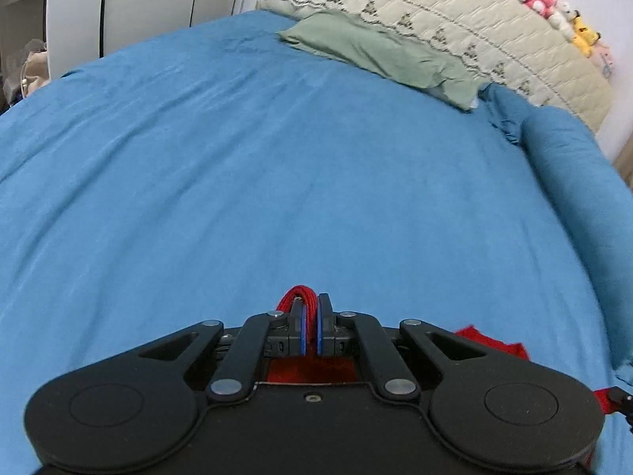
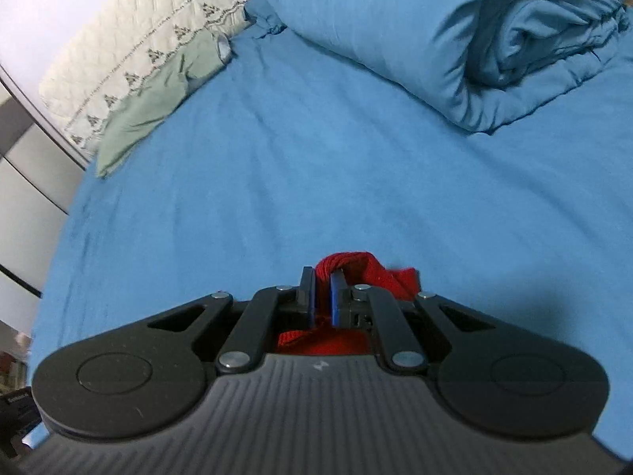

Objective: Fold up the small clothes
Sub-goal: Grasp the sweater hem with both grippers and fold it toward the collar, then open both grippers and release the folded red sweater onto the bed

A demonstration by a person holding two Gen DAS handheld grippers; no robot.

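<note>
Red knit garment (image 1: 301, 297) bunches, pinched in both left tongs (image 1: 311, 318) and right tongs (image 2: 322, 291).

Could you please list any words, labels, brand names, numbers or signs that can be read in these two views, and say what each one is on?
No text can be read in either view.
A small pale mark on the right claw's grey ribbed housing is too small to read.
A label on a dark object at the lower left edge is blurred beyond reading.

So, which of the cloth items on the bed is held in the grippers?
The red knitted garment, pinched by both; the green cloth lies untouched near the headboard.
</note>
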